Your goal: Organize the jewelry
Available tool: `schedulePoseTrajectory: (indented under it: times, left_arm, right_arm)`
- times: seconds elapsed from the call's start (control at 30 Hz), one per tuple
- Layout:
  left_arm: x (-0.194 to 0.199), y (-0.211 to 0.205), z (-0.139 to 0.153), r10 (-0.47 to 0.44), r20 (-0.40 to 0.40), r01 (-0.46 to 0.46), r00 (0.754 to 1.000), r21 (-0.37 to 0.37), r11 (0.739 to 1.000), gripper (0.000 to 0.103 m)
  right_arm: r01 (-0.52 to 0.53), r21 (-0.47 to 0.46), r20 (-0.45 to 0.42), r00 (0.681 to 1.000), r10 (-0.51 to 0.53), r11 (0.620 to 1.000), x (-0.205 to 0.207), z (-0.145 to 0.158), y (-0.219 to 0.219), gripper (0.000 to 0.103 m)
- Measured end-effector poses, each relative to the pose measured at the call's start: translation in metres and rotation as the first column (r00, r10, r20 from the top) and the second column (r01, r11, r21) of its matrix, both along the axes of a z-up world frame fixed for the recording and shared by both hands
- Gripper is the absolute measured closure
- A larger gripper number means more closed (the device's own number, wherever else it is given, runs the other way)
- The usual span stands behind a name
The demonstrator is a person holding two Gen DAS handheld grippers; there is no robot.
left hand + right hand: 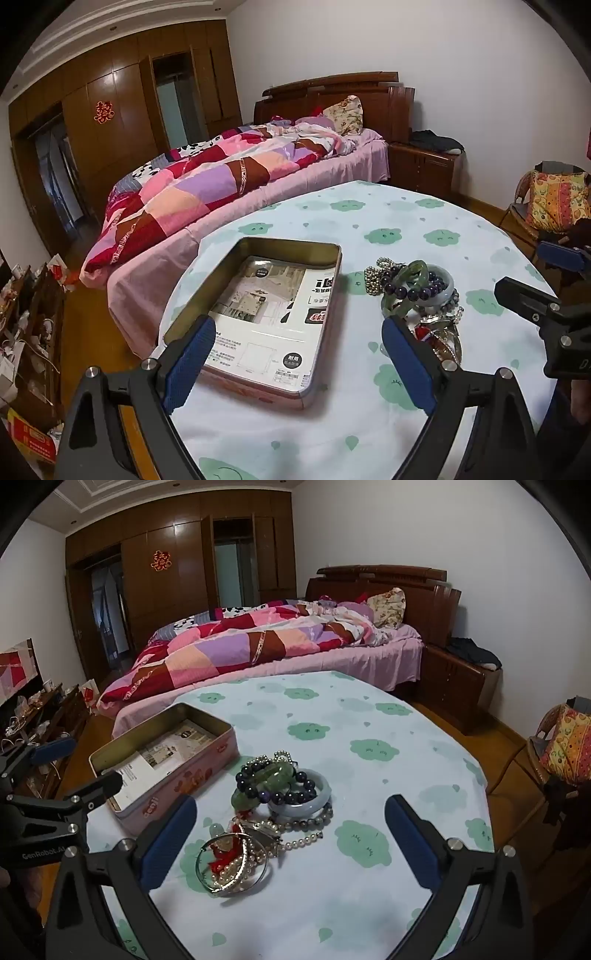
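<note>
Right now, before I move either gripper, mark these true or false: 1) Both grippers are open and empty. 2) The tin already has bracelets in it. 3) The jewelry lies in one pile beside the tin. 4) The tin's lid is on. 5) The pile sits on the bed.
1) True: the left gripper and right gripper stand wide open with nothing between the fingers.
2) False: the tin holds only printed paper.
3) True: the jewelry pile, with a pale bangle, dark beads and pearls, lies on the table next to the tin.
4) False: the tin is open; no lid is seen.
5) False: it sits on the cloth-covered table; the bed is behind.
</note>
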State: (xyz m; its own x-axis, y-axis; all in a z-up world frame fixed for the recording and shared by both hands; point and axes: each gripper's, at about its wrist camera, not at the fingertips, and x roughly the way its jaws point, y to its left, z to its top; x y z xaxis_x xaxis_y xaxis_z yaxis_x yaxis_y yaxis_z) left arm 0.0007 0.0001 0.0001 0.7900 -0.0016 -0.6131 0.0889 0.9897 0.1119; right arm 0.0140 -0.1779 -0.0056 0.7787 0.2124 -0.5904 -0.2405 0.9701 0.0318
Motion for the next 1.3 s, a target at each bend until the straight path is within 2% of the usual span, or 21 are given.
schedulePoseTrajectory:
  times: [0.37,0.7,1.3]
  left_arm:
    - [0.0010,-0.0003,0.0006,0.002,0.011,-0.003,1.000,0.017,1.000,0.011]
    - [0.0028,0.0049,-0.0064,-0.010,-0.004,0.010,1.000,-0.004,1.000,0.012]
    - [0.0019,0.0034,-0.0054,0.003,0.012,-0.004,1.000,0.033,0.999,0.011]
  right_arm:
    - [-0.001,0.003,-0.008,1.000,0.001,1.000,-0.0014,-0.0012,0.0026,0.000]
    - [0.009,0.016,-0.003,1.000,-0.009,1.000,0.0003,-0.0025,-0.0051,0.000]
    - [0.014,0.021,-0.004,1.000,-0.014,1.000,0.0007,-0.0034,-0.0054,0.000]
